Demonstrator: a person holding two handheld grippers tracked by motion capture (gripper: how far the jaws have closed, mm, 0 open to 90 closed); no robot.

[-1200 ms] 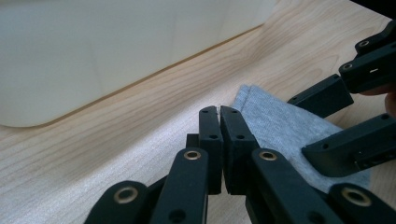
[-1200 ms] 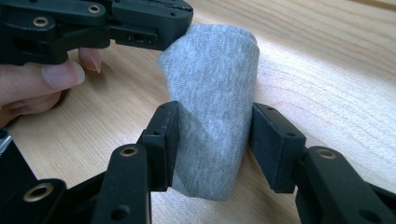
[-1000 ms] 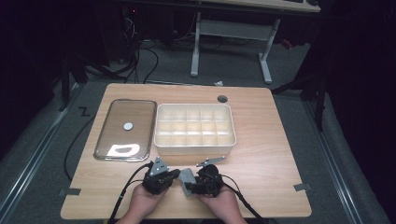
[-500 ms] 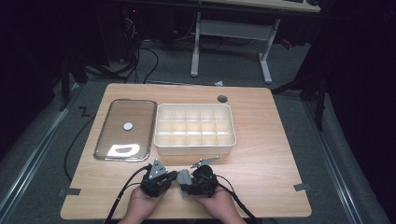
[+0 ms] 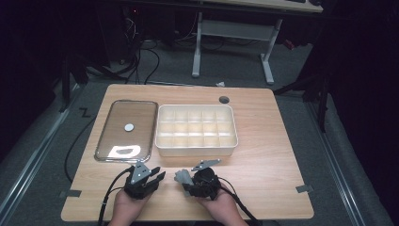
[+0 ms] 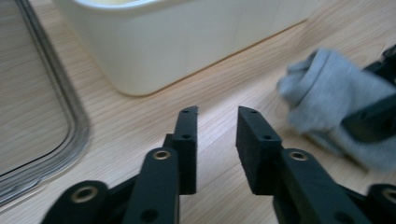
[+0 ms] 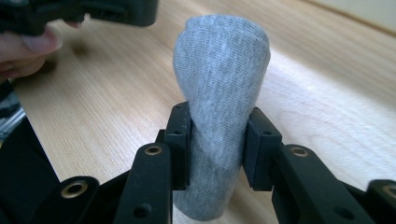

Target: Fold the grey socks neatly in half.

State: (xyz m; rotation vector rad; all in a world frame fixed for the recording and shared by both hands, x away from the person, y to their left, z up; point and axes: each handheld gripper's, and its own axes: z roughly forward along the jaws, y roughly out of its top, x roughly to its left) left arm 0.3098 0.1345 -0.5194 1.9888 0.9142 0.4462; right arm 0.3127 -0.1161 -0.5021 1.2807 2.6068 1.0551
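Two grippers sit low at the near edge of the table (image 5: 263, 141), and the right gripper (image 7: 217, 140) is the one doing the work: its jaws are clamped on a rolled grey sock (image 7: 219, 93), pinching it around the middle so the fat end sticks out past the tips. In the high view that sock (image 5: 182, 177) is held just above the wood, between the two hands and a bit short of the white compartment box (image 5: 196, 149). The left gripper (image 6: 215, 135) is spread apart with nothing in it, pointing toward the box wall, with the sock (image 6: 327, 98) off to its side.

My guess is the sock is headed for one of the cells in that box. To do that cleanly I'd keep the pinch where it is, since the roll looks like it would spring loose if the grip slid toward either end. Lift it over the rim, line it up with one cell, and push the fat end down before letting go. The left one could steady the box or tuck the roll in. The clear lid (image 5: 126, 129) lies flat beside the box, out of the way.

Compared with half a second ago, the right hand has turned a little and the sock now shows more clearly between the hands; box and lid haven't budged.
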